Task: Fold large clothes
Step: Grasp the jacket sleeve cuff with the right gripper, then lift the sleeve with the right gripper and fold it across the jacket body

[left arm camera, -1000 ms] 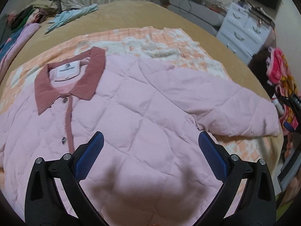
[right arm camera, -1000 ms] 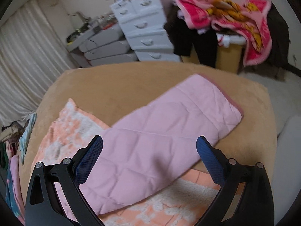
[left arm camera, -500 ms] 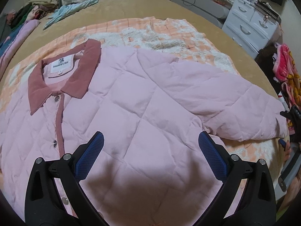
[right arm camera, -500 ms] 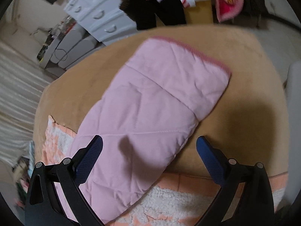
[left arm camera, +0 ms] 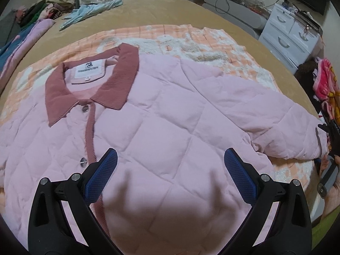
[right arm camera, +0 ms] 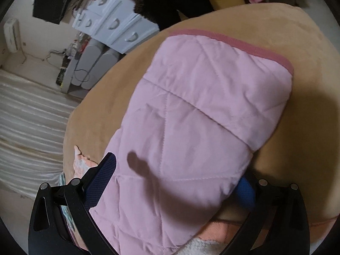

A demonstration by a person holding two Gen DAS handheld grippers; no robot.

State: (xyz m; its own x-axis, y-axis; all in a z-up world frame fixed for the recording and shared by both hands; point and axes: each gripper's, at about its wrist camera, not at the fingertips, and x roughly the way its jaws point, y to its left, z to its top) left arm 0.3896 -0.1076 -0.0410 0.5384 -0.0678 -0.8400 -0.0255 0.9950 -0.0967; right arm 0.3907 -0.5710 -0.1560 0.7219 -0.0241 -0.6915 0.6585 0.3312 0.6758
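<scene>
**Right gripper straddling sleeve, left idle over jacket body**

Right hand-held gripper (right arm camera: 172, 182): jaws spread wide, one finger on each side of the pink sleeve (right arm camera: 201, 116), the right finger partly tucked under the sleeve's edge. Not clamped yet; whether the pads touch fabric is unclear. Sleeve runs away from the camera, ending in a darker pink cuff band (right arm camera: 233, 40) on the tan bed cover (right arm camera: 308, 42).

Left hand-held gripper (left arm camera: 170, 174): also open, holding nothing, hovering above the chest panel of the pink quilted jacket (left arm camera: 170, 116). Jacket lies flat, front up, buttoned, with a dusty-rose collar (left arm camera: 125, 80) towards the far side. It sits on an orange-and-white fleece blanket (left arm camera: 191, 40) spread over the bed. The sleeve stretches out to the right edge of the left view, where the other gripper is just visible at its end.

Around: white drawer unit (left arm camera: 291, 36), clothes pile (left arm camera: 42, 6) at the far left corner of the bed.

Step, as I judge it: the first sleeve fold, at the pre-grasp stage. Next move likely calls for closing the right jaws on the sleeve near the cuff, lifting, and carrying it across onto the chest. The left gripper could pin the shoulder so the body does not drag. Padded fabric is thick, so take a full bite.
</scene>
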